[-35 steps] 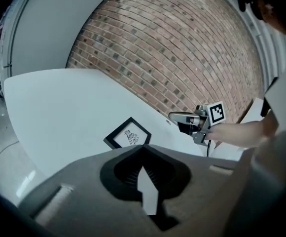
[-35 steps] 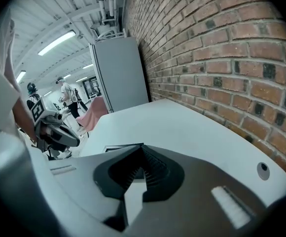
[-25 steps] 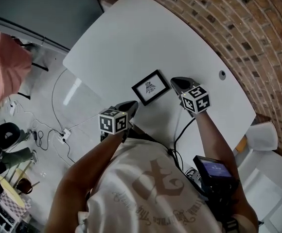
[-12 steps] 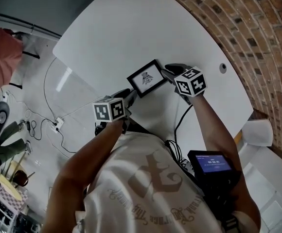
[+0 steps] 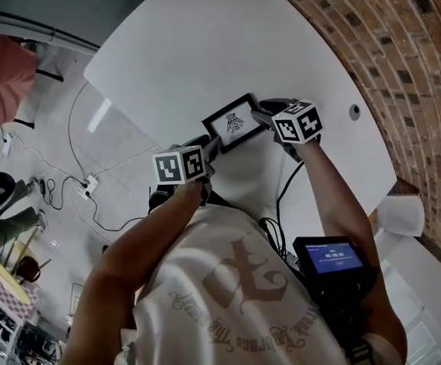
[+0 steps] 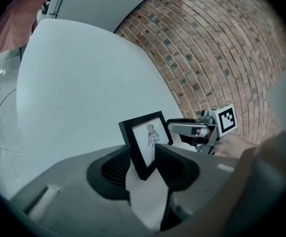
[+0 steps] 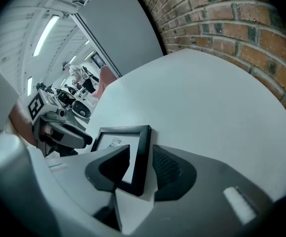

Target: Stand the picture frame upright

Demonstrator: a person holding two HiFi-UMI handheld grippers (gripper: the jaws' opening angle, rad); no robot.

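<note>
Head view: left tool (image 5: 211, 147) and right tool (image 5: 261, 113), jaws just opening wide, straddle opposite edges of the picture frame (image 5: 234, 122), likely light, stiff, fragile; grip its black border.

Legible text: none in any of the three views.

1. Shirt (image 5: 236, 295), lower centre of the head view: is carrying a large ornamental emblem with an arc of lettering beneath it. The letters are blurring beyond reading.
2. Screen (image 5: 329, 258), lower right of the head view: is glowing blue and showing a short row of characters, too small to read.
3. Lower marker cube (image 5: 181, 165) and upper marker cube (image 5: 296, 122), centre of the head view: are displaying black-and-white square codes, with no letters or digits.
4. Picture frame (image 5: 234, 122), between the two cubes: is showing a small dark drawing on white, with no readable caption.
</note>
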